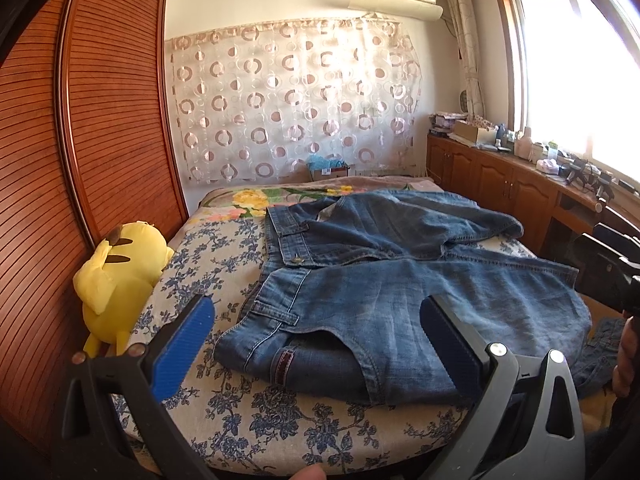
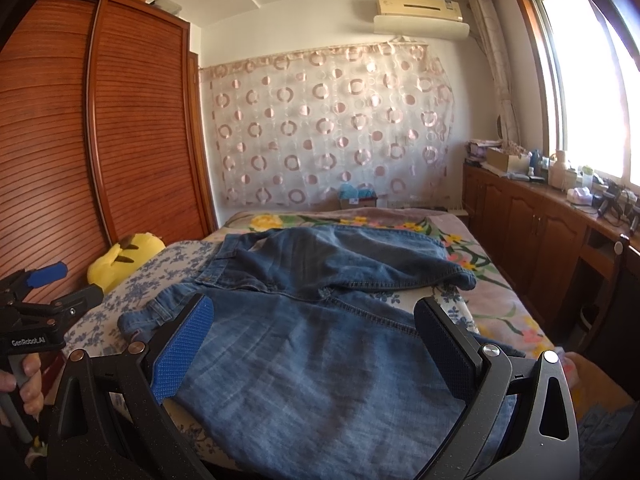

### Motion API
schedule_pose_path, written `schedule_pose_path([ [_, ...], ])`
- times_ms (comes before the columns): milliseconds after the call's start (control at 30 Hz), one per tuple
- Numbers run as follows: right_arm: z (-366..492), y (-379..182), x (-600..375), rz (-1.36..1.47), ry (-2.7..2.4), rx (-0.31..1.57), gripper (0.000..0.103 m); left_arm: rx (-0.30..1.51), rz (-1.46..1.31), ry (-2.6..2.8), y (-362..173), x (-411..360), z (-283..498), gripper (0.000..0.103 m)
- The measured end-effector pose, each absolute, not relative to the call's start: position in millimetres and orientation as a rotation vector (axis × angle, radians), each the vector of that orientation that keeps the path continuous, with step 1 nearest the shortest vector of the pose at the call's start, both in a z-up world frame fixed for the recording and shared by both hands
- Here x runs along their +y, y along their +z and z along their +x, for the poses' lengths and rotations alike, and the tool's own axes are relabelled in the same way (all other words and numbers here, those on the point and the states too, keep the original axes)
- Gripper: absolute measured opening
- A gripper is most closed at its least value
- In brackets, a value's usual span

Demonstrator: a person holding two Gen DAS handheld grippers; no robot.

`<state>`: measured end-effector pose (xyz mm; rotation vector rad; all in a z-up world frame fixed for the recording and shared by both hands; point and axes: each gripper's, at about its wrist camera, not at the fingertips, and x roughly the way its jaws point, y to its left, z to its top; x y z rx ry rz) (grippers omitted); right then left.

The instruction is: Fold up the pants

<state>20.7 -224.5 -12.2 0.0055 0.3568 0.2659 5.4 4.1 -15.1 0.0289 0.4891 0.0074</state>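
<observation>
Blue denim pants (image 1: pixel 380 292) lie spread on the bed (image 1: pixel 224 264), waistband to the left, one leg crumpled toward the back right, the near leg reaching the front edge. My left gripper (image 1: pixel 316 320) is open and empty, hovering above the near waistband and pocket. My right gripper (image 2: pixel 312 320) is open and empty, above the near leg of the pants (image 2: pixel 320 320). The left gripper (image 2: pixel 52 284) also shows at the left of the right wrist view. The right gripper's body shows at the right edge of the left wrist view.
A yellow plush toy (image 1: pixel 116 272) lies at the bed's left edge against a tall wooden wardrobe (image 1: pixel 100 120). A low wooden cabinet (image 1: pixel 500 176) with several bottles and boxes runs under the window on the right. A patterned curtain (image 1: pixel 292 100) hangs behind the bed.
</observation>
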Motion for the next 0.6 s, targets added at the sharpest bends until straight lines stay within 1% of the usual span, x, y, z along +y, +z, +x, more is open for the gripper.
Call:
schedule_pose_path([
  [400, 43.4, -45.8, -250.9, -0.018, 0.243, 0.447, 0.102, 0.610, -0.020, -0.015, -62.4, 52.3, 37.9, 0.103],
  [533, 51.0, -52.1, -263.4, -0.025, 0.227, 0.475, 0.100, 0.639, -0.021, -0.024, -70.7, 64.6, 45.4, 0.103],
  [600, 54.0, -53.9, -270.0, -0.033, 0.216, 0.483, 0.099, 0.655, -0.022, -0.025, -74.8, 70.0, 49.3, 0.101],
])
